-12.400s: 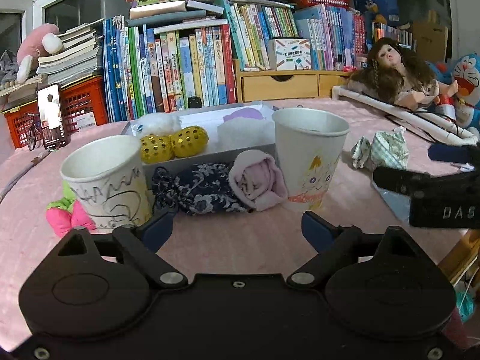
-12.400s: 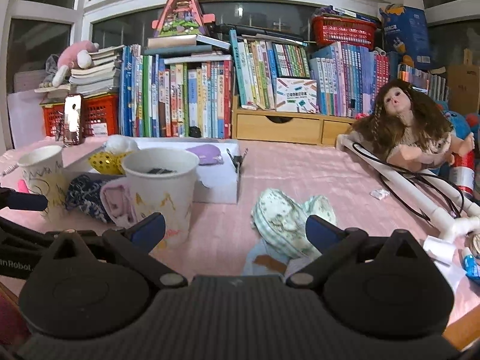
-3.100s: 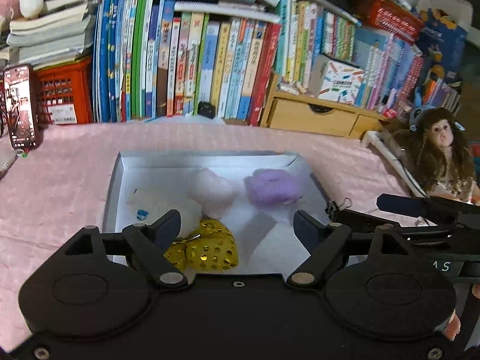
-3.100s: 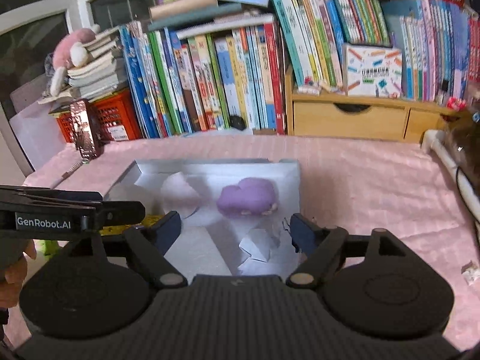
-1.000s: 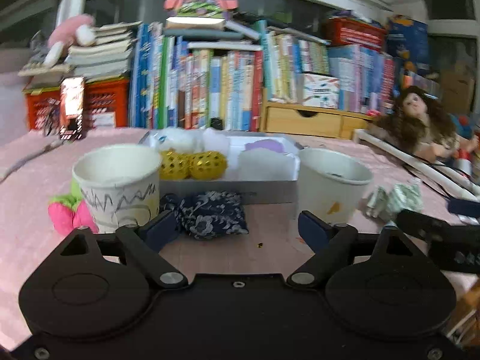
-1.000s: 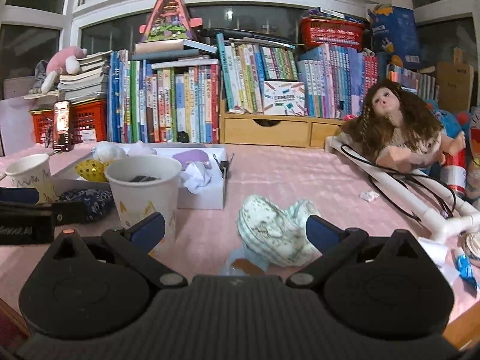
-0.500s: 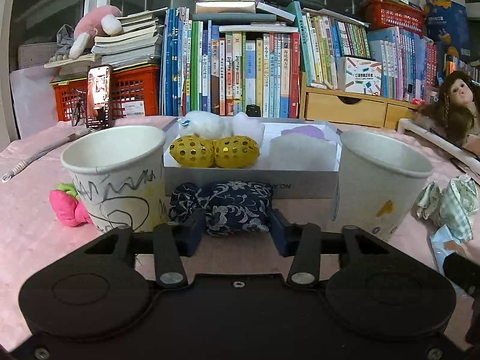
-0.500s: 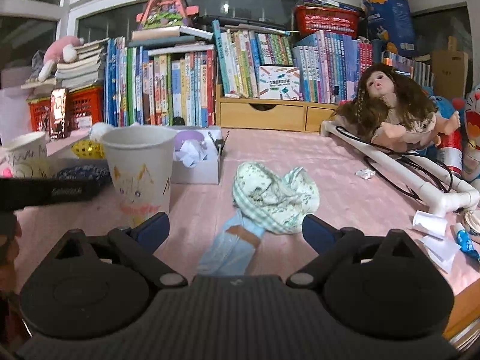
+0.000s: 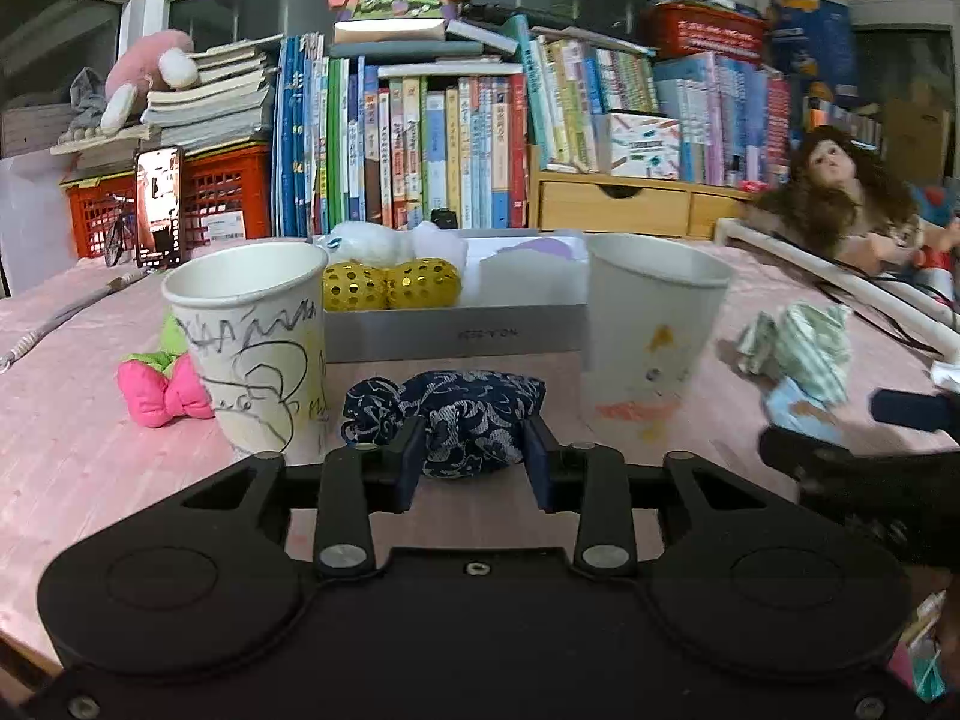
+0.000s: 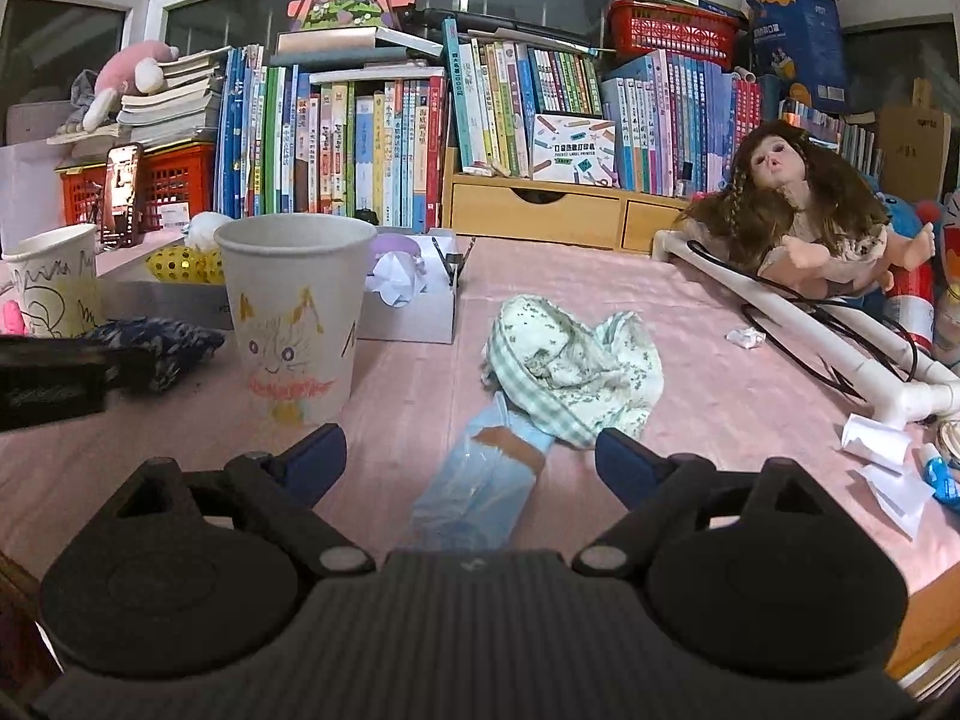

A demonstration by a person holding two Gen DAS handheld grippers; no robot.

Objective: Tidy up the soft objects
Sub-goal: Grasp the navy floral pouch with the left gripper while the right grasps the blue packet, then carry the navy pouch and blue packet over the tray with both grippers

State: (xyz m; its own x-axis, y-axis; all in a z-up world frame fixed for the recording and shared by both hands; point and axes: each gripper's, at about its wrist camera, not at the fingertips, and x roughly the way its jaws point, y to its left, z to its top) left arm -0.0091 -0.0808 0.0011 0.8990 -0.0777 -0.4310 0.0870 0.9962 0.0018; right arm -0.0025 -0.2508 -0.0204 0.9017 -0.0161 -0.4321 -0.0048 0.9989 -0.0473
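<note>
My left gripper (image 9: 474,459) is shut on a navy floral fabric bundle (image 9: 456,411) lying on the pink tablecloth between two paper cups, a scribbled one (image 9: 252,342) at left and a plainer one (image 9: 654,324) at right. Behind them a grey box (image 9: 456,330) holds yellow dotted balls (image 9: 390,291) and white and purple soft items. My right gripper (image 10: 471,459) is open and empty, above a blue packet (image 10: 480,486) beside a crumpled green-checked cloth (image 10: 570,360). The bundle (image 10: 162,339) and the cat-drawn cup (image 10: 294,324) also show in the right wrist view.
A pink and green bow toy (image 9: 159,387) lies left of the scribbled cup. A doll (image 10: 804,210) and white pipe with cables (image 10: 798,324) lie at right. Paper scraps (image 10: 882,462) sit near the right edge. Books line the back.
My left gripper has closed its fingers in on the navy bundle over the last second. My right gripper drew nearer the checked cloth and stays open. The pink rolled cloth seen earlier is gone from beside the bundle.
</note>
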